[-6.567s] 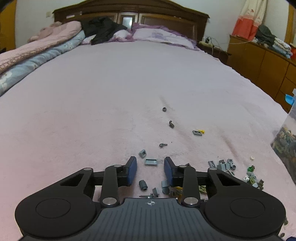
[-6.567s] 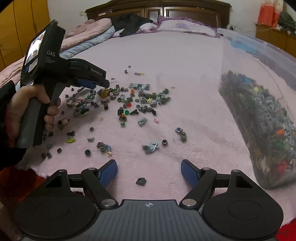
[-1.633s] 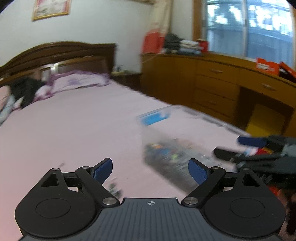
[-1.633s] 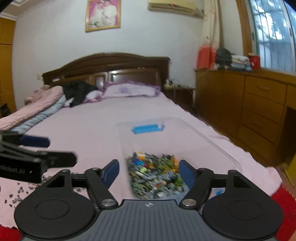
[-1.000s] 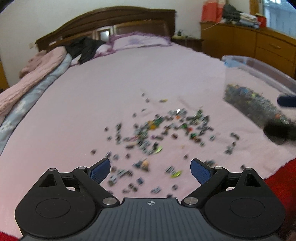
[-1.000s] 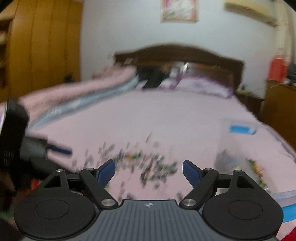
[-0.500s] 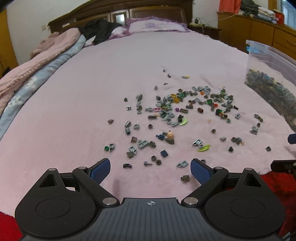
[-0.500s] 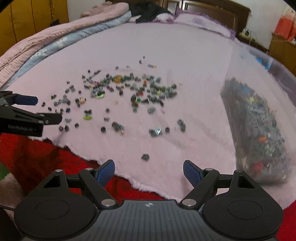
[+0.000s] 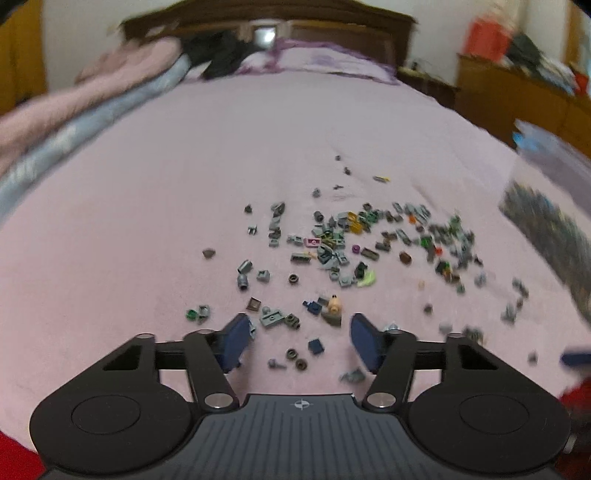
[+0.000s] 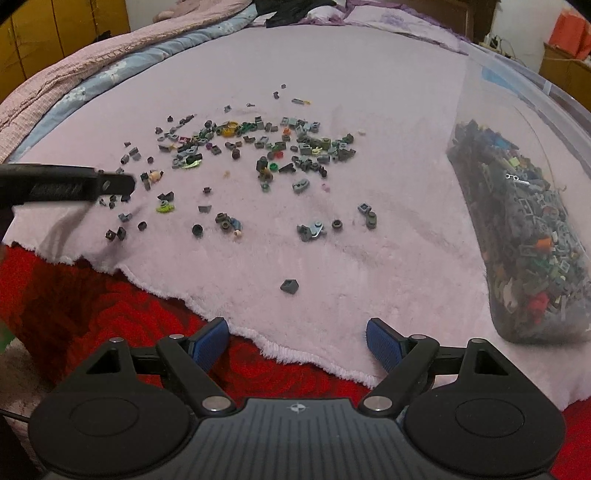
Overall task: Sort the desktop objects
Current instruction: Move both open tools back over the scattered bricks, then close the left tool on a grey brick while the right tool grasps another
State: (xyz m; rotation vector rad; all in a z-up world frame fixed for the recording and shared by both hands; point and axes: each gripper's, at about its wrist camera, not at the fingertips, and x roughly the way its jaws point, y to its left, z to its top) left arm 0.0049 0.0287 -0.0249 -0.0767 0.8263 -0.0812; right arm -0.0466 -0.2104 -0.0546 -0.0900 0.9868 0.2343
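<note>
Several small toy bricks [image 9: 332, 251] [image 10: 258, 147], mostly grey and dark, lie scattered over a pink fleece blanket [image 9: 184, 177] [image 10: 388, 258]. My left gripper [image 9: 299, 341] hangs open low over the near edge of the scatter, with a dark blue brick [image 9: 316, 346] and a few round studs between its fingers, untouched. In the right wrist view the left gripper [image 10: 127, 183] reaches in from the left over the bricks. My right gripper [image 10: 297, 341] is open and empty above the blanket's front edge, a dark slope brick [image 10: 289, 285] lying ahead of it.
A clear plastic bin [image 10: 524, 221] [image 9: 546, 214], full of mixed bricks, stands on the right. A red patterned cover [image 10: 92, 306] shows below the blanket's ragged front edge. Folded quilts [image 10: 92, 70] line the left side, pillows and a wooden headboard [image 9: 266, 26] the far end.
The left gripper has dropped and moved forward over the near bricks, its fingers narrower than half a second ago. The right gripper has come slightly closer to the blanket edge, still wide.
</note>
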